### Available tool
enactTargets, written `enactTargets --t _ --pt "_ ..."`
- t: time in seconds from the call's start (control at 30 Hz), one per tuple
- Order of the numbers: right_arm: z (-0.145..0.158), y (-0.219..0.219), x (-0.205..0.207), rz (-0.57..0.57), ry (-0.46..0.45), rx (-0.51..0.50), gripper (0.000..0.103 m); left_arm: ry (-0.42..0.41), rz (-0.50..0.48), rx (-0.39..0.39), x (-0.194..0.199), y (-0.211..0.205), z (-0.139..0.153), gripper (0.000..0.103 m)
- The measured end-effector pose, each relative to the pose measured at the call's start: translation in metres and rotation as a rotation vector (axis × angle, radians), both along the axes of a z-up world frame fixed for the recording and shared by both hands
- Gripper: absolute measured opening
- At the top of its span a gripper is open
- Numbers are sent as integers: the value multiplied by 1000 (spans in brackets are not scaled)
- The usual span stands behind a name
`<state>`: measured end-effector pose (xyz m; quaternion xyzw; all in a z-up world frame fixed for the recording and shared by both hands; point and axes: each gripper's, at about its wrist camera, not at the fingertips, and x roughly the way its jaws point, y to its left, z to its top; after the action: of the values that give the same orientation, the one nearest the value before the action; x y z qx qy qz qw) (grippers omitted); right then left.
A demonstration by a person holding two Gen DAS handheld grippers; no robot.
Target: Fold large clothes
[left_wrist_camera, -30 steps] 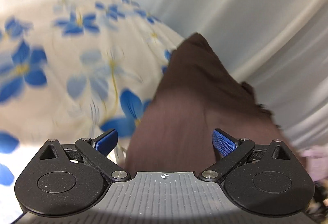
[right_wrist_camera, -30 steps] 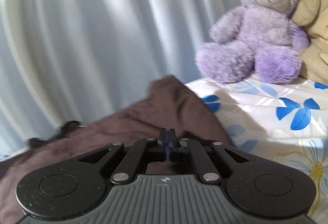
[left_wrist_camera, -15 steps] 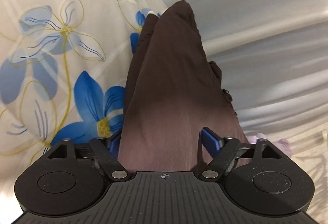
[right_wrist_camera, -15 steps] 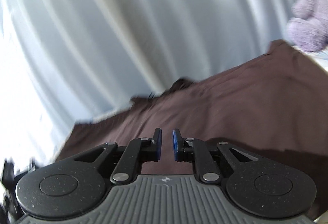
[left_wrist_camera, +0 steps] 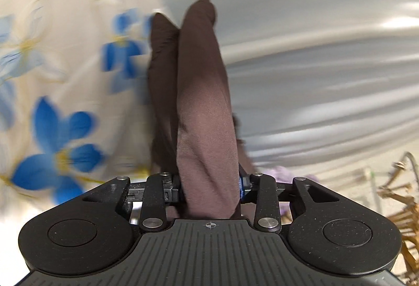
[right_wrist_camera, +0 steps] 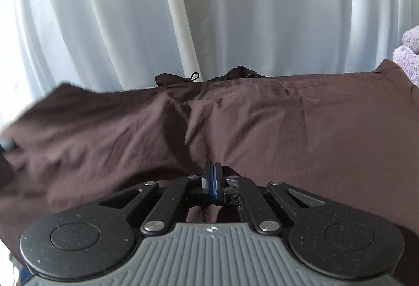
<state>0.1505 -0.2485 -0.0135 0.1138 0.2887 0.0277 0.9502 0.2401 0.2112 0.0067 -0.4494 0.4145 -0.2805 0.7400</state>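
Folding is appearing half done: left tongs (left_wrist_camera: 210, 190) are clamping a bunched fold of the dark brown cotton garment (left_wrist_camera: 201, 92); right tongs (right_wrist_camera: 212, 180) are pressing fully together against its spread panel over the floral bed sheet (left_wrist_camera: 65, 55).

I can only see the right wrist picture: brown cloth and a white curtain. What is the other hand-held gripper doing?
Observer: The left hand-held gripper is shut on a bunched fold of the brown garment.
Operator: What lies beside the cloth over there?
Observer: A white bedsheet printed with blue flowers, to the garment's left in the left wrist view.
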Motion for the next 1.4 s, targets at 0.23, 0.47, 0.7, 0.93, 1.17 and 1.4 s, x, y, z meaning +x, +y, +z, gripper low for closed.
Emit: enactTargets --t 0.23,0.47,0.7,0.93,1.17,1.4 --pt "-14 -47 -1 13 15 340 0 -166 -191 -31 -1 -104 66 39" --pt "-34 -85 -14 42 24 614 0 -114 -350 17 10 -236 23 45" --pt "-1 -147 -64 -45 -46 638 6 -200 -373 178 -6 -280 7 51" --pt "73 -147 -44 93 -172 589 32 -275 -373 256 -20 -290 18 56" --pt "77 -118 0 182 -35 398 37 -281 -374 275 -13 -303 16 58" --pt "82 -113 11 163 81 295 56 -314 -382 288 -11 -325 20 63"
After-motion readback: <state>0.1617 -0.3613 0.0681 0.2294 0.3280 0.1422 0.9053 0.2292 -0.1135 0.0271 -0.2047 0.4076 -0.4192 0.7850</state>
